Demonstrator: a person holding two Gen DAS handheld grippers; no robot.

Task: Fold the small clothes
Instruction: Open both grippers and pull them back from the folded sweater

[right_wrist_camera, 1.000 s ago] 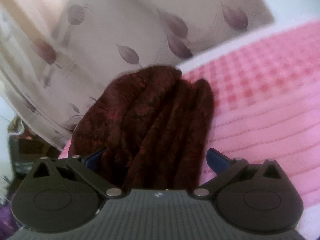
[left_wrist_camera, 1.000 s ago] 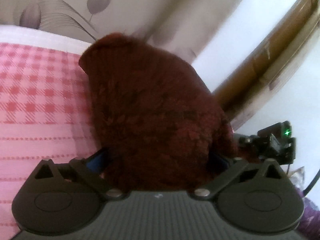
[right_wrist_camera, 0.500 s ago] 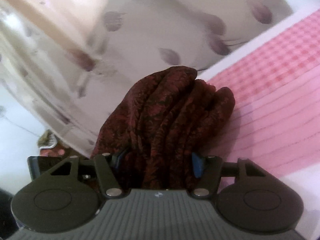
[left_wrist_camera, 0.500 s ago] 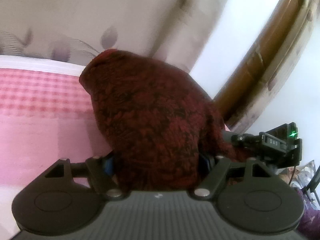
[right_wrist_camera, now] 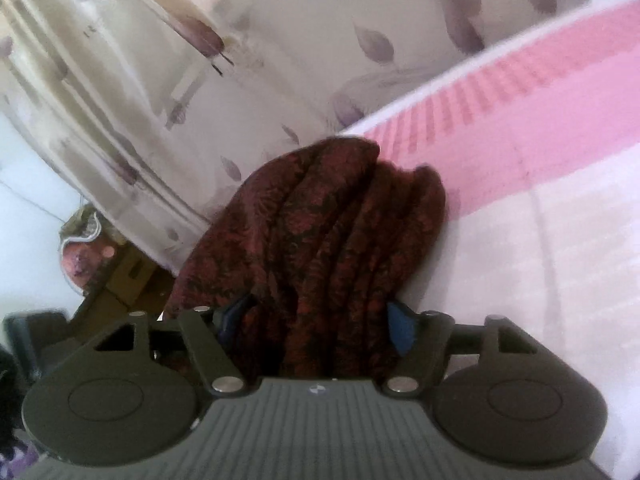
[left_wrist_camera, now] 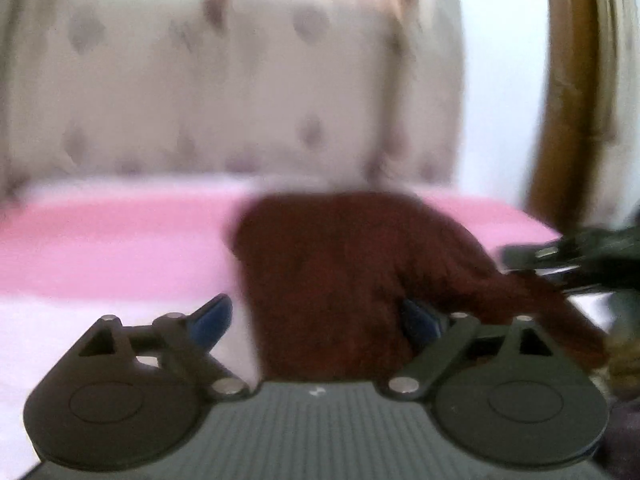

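We've got the dark red patterned garment (right_wrist_camera: 320, 248) bunched between both grippers, lifted above the pink bed cover (right_wrist_camera: 520, 128).

Right gripper (right_wrist_camera: 316, 328): fingers narrowed onto the cloth, blue pads (right_wrist_camera: 400, 330) pressing a wad of vertical pleats from both sides. Holding it.

Left gripper (left_wrist_camera: 316, 320): view is motion-blurred. Fingers sit wider. The left blue pad (left_wrist_camera: 212, 318) stands apart from the garment (left_wrist_camera: 340, 272) with bed cover visible in the gap; the right pad touches the cloth edge. We read that as spread and not clamping. Cloth still sits between the fingers and trails off right toward the other gripper (left_wrist_camera: 580, 256), which is a dark blur at the frame edge.

No containers in either view.

Edges and room:
- Pale leaf-print curtain (right_wrist_camera: 200, 80) hangs just behind the far edge of the bed, close behind the garment in both views.
- Bed cover (left_wrist_camera: 120, 248) runs open to the left of the garment in the left view, and open to the right in the right view.
- Brown wooden frame (left_wrist_camera: 560, 100) stands upright at the right edge of the left view.
- Clutter low at left in the right view, too blurred to name.
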